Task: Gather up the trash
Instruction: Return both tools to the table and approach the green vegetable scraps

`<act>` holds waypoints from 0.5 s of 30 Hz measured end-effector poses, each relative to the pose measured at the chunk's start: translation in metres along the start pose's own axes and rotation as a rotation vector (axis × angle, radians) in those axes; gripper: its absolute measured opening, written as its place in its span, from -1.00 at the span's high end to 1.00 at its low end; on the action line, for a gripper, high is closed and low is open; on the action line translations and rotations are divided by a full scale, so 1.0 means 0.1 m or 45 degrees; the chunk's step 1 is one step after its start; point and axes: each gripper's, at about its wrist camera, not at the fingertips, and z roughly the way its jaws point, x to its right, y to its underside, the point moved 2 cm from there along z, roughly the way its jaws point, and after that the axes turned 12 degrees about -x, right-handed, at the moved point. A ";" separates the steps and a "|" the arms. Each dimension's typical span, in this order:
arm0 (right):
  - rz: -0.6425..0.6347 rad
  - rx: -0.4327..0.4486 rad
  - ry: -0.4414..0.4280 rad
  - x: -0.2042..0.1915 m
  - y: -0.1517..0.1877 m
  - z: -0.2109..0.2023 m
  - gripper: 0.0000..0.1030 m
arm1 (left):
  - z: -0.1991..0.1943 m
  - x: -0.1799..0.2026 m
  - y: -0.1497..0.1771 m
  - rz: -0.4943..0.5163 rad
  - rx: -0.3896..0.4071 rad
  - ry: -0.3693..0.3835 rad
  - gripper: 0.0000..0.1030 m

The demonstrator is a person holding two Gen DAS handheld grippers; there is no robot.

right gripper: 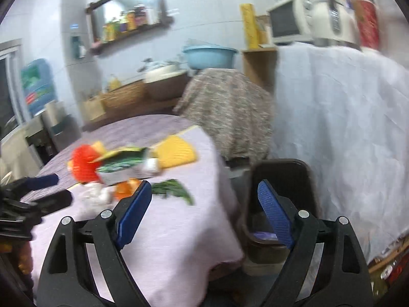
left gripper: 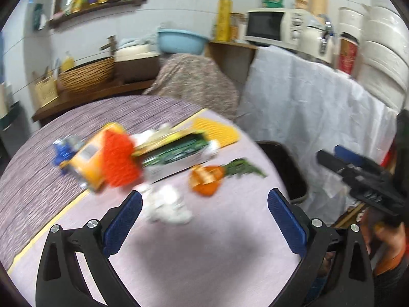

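Note:
Trash lies on the pink tablecloth (left gripper: 199, 250): a crumpled white tissue (left gripper: 167, 206), an orange peel (left gripper: 205, 179) with green leaves (left gripper: 242, 167), a red net (left gripper: 120, 162), an orange carton (left gripper: 89, 161), a green-printed box (left gripper: 176, 153) and a blue wrapper (left gripper: 62, 151). My left gripper (left gripper: 204, 207) is open and empty, just short of the tissue. My right gripper (right gripper: 204, 199) is open and empty above the table's right edge; it also shows in the left wrist view (left gripper: 332, 154). A dark trash bin (right gripper: 278, 179) stands beside the table, with something purple inside.
A yellow mat (left gripper: 217, 130) lies at the table's far edge. Behind it stand a stool draped in patterned cloth (left gripper: 196, 81) and a counter under a white sheet (left gripper: 314, 97) with a microwave (left gripper: 273, 24). A wooden shelf with baskets (left gripper: 87, 75) runs along the back wall.

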 end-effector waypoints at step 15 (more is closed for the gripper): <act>-0.313 -0.229 -0.055 -0.50 0.05 0.75 -0.63 | 0.26 -0.62 0.37 -0.150 -0.168 0.025 -0.39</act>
